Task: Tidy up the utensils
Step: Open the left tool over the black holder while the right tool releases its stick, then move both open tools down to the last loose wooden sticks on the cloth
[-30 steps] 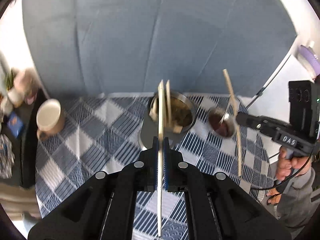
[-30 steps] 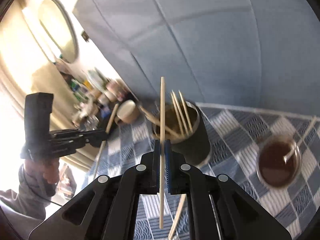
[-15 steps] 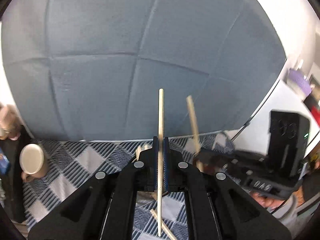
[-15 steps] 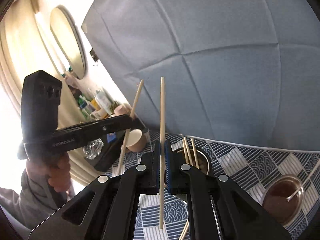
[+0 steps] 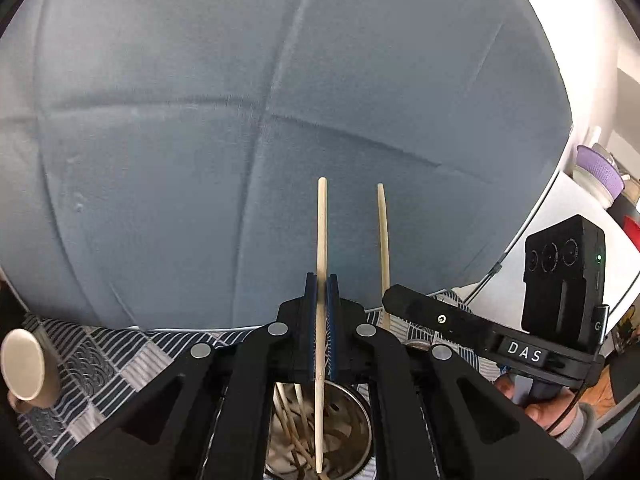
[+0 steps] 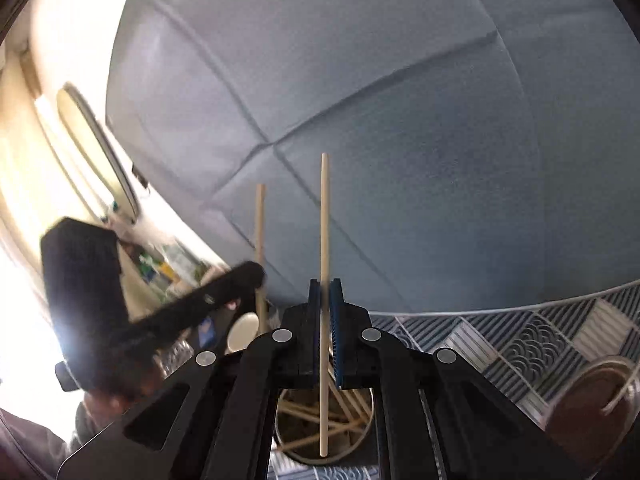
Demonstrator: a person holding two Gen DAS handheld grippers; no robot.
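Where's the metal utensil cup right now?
The metal cup sits low and central in both wrist views, directly beneath both grippers, on the patterned tablecloth. The lower end of each clamped chopstick hangs over its mouth.

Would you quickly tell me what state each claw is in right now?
Left claw: closed on a wooden chopstick.
Right claw: closed on another wooden chopstick.

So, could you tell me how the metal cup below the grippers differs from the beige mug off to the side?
The metal cup is shiny steel and holds several chopsticks, while the beige mug is matte, and shows nothing sticking out. The metal cup sits right beneath both grippers, whereas the beige mug stands away near the edge of the checked cloth. Both rest on that cloth.
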